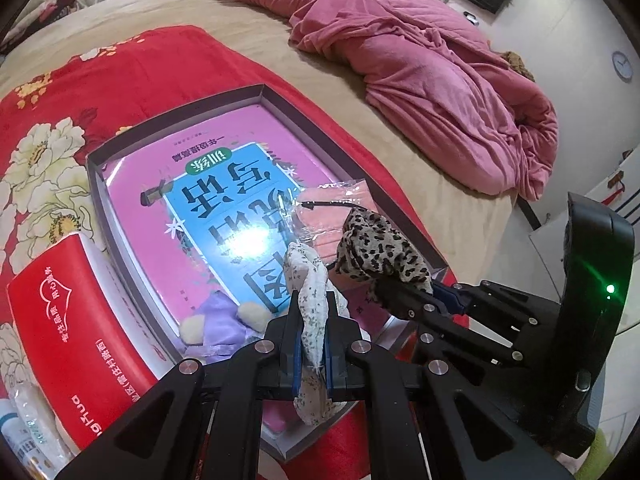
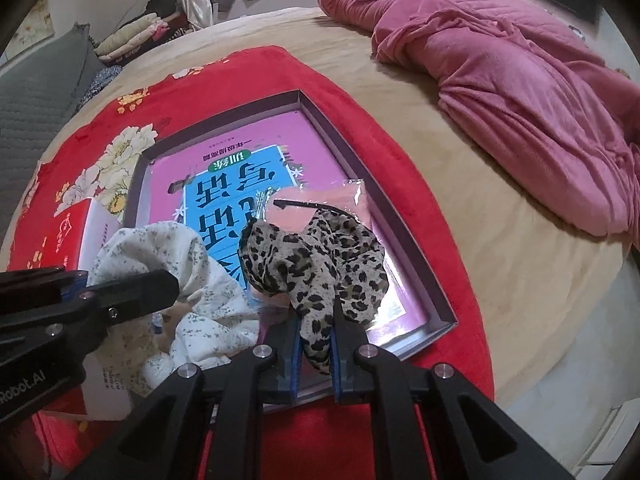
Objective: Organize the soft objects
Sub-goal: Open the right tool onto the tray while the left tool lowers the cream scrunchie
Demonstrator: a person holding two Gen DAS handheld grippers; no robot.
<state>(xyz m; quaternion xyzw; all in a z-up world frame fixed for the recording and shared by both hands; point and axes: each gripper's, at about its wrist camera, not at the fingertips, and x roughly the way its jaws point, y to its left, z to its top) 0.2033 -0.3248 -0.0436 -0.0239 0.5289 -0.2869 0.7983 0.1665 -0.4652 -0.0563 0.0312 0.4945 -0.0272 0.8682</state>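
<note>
Red velvety cloth with a cream flower print, the red blanket [image 1: 132, 76], covers the near part of the bed [image 1: 248, 32], and the shallow grey box [image 1: 280, 98] sits on it as the landmark for everything else. Left of the box, touching its long wall, stands a red tissue pack [image 1: 76, 316]. Inside the box lies a pink book with a blue panel [image 1: 224, 208], and at the box's near-left corner a lilac fabric piece with 2 cream pompoms [image 1: 224, 330] rests on the book.

Above the near end of the box, the left gripper [image 1: 311, 308] is clenched on a white floral scrunchie [image 1: 310, 280], the fabric squeezed between its blue pads and bunching out above and below them. To its right, also over the box's near end, the right gripper [image 2: 316, 340] is clamped on a leopard-print scrunchie [image 2: 316, 264], whose ruffles spread above the fingers. Just beyond that scrunchie, a clear plastic bag [image 1: 336, 200] with a black headband [image 1: 328, 203] in it lies against the box's right wall.

Far right of the box, well apart from it, a crumpled pink quilt [image 1: 420, 64] sprawls across the tan bed sheet.
</note>
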